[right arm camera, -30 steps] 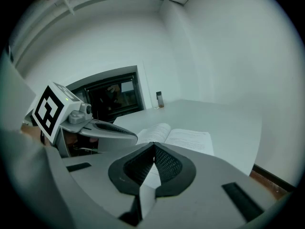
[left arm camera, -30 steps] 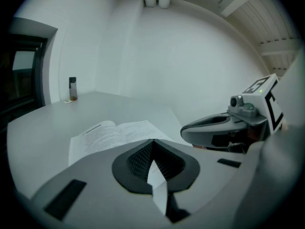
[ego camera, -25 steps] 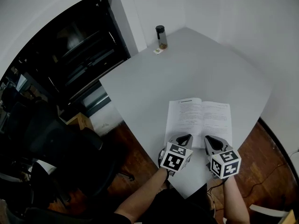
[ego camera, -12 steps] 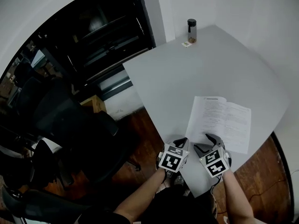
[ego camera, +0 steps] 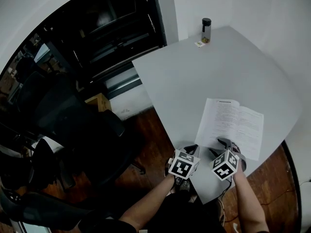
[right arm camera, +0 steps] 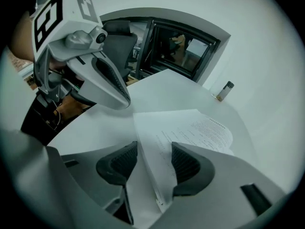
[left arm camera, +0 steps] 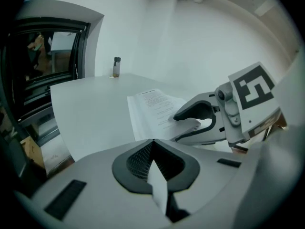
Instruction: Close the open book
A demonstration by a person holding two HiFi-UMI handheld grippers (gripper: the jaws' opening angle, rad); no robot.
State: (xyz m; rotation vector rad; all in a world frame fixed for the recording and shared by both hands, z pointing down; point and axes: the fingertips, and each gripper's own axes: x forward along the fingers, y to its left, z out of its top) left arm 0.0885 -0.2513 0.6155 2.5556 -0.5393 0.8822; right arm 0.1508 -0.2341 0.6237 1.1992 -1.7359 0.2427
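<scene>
An open book [ego camera: 232, 124] with white printed pages lies flat near the front edge of the grey table [ego camera: 194, 76]. My right gripper [ego camera: 221, 144] is at the near edge of the book's left page. Seen along the right gripper [right arm camera: 154, 147], the edge of the book [right arm camera: 190, 128] runs between its jaws; they are closing, and a gap shows beside the left pad. My left gripper [ego camera: 190, 149] hangs just left of the book by the table's edge. In its own view, the left gripper [left arm camera: 152, 144] has its pads meeting, and the right gripper [left arm camera: 181, 127] straddles the page.
A dark-capped bottle [ego camera: 206, 29] and a small tag [ego camera: 199, 44] stand at the table's far corner by the white wall. A black office chair [ego camera: 73, 120] and dark shelving [ego camera: 112, 28] are to the left. Wooden floor shows below the table's front edge.
Both grippers have sunk toward the table's front edge. The right gripper rolled and went from shut to open around the book's near page edge. The head view shifted left.
</scene>
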